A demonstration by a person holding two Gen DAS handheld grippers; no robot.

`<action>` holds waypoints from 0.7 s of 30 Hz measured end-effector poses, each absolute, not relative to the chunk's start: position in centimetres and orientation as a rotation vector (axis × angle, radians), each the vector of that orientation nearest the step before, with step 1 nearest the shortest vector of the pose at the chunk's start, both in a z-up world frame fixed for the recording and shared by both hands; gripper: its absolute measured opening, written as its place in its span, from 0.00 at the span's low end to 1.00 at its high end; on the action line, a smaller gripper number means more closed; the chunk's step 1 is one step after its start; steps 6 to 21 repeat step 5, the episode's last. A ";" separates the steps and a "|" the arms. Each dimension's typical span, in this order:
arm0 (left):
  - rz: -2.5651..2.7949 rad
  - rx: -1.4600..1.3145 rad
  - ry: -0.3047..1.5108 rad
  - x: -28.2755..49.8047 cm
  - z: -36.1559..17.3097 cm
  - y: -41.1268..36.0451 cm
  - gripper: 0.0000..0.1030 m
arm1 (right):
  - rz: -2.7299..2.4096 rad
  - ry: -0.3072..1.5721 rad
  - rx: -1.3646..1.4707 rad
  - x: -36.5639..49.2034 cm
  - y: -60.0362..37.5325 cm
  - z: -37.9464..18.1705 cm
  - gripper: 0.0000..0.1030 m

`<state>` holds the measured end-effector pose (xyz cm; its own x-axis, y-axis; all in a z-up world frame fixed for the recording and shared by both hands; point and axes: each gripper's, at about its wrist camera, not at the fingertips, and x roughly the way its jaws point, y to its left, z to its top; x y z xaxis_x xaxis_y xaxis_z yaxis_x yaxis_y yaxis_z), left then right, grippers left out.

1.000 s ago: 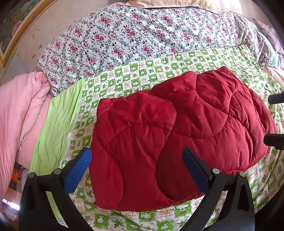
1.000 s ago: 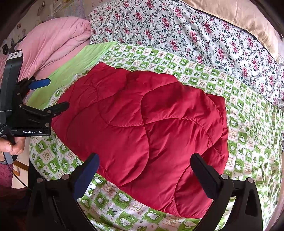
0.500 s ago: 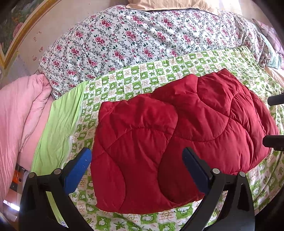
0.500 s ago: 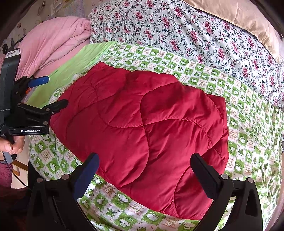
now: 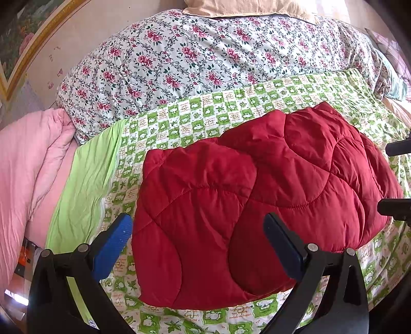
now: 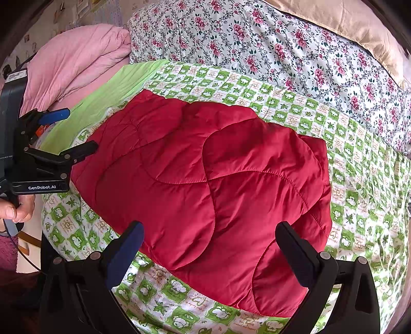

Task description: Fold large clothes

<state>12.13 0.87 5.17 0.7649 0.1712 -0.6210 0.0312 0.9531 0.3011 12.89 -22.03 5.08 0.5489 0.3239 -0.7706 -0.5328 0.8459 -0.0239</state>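
Note:
A red quilted jacket lies folded into a thick rectangle on the green-and-white checked sheet; it also shows in the right wrist view. My left gripper is open and empty, held above the jacket's near left part. It also shows from the right wrist view, open, beside the jacket's left edge. My right gripper is open and empty above the jacket's near edge. Its fingertips show at the right edge of the left wrist view.
A floral quilt is heaped behind the sheet, with a beige blanket beyond it. A pink duvet and a plain green sheet strip lie at the left. The bed's near edge runs under both grippers.
Both grippers have drawn back slightly from the jacket, staying open. The jacket has not moved.

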 end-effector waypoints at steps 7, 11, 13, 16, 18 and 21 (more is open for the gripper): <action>0.066 0.285 0.698 12.2 5.1 1.0 0.99 | 0.510 0.854 -0.259 13.0 -22.0 4.8 1.00; 0.066 0.285 0.698 12.2 5.1 1.0 0.99 | 0.510 0.854 -0.259 13.0 -22.0 4.8 1.00; 0.066 0.285 0.698 12.2 5.1 1.0 0.99 | 0.510 0.854 -0.259 13.0 -22.0 4.8 1.00; 0.066 0.285 0.698 12.2 5.1 1.0 0.99 | 0.510 0.854 -0.259 13.0 -22.0 4.8 1.00; 0.066 0.285 0.698 12.2 5.1 1.0 0.99 | 0.510 0.854 -0.259 13.0 -22.0 4.8 1.00; 0.066 0.285 0.698 12.2 5.1 1.0 0.99 | 0.510 0.854 -0.259 13.0 -22.0 4.8 1.00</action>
